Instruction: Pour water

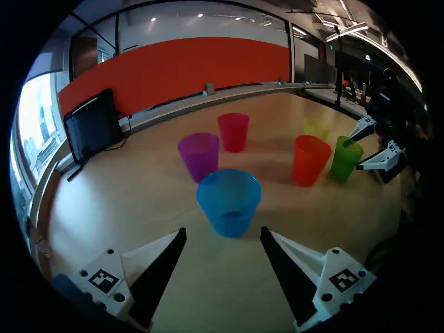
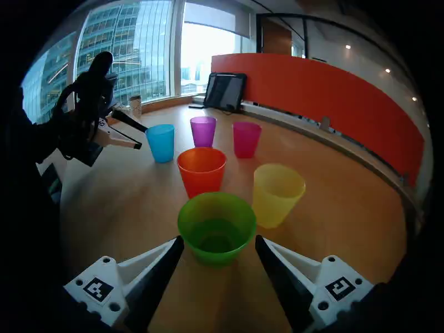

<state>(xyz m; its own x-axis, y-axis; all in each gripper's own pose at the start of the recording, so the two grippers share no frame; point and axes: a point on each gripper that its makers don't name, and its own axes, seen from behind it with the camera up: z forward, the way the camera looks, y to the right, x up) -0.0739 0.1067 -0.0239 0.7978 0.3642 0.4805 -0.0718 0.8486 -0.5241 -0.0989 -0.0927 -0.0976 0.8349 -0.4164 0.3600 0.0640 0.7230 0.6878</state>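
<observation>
On the wooden bench [image 1: 139, 194], six plastic cups, all upright.

Hard to make out:
- Left gripper view: yellow cup [image 1: 316, 127] is washed out, lower part cut off by the orange cup [image 1: 309, 160].
- Far right in that view, the right hand-held gripper [image 1: 355, 151] shows two white fingers. Its body and whatever holds it are lost in the dark edge.
- Right gripper view: the hand [image 2: 83, 119] on the left hand-held gripper [image 2: 142, 138] is a dark mass, no detail.
- Dark patch at the bottom of the blue cup [image 1: 228, 200], darker ring at the bottom of the green cup [image 2: 216, 225]. Can't tell if either is water.

Cups vs grippers:
- Left hand-held gripper: fingers spread wide, pinching nothing. Blue cup stands just ahead of the tips, centred in the gap, apart from both.
- Right hand-held gripper: fingers spread, a tip on each side of the green cup's lower body, very close. Can't tell if either touches, and no squeeze is visible.
- Left gripper view agrees: green cup sits between the right gripper's white fingers.

Rest, right gripper view: orange cup just beyond green, yellow cup near right of green, purple cup [image 2: 203, 130] and pink cup [image 2: 246, 139] farther back, blue far left at the other gripper's tips.
</observation>
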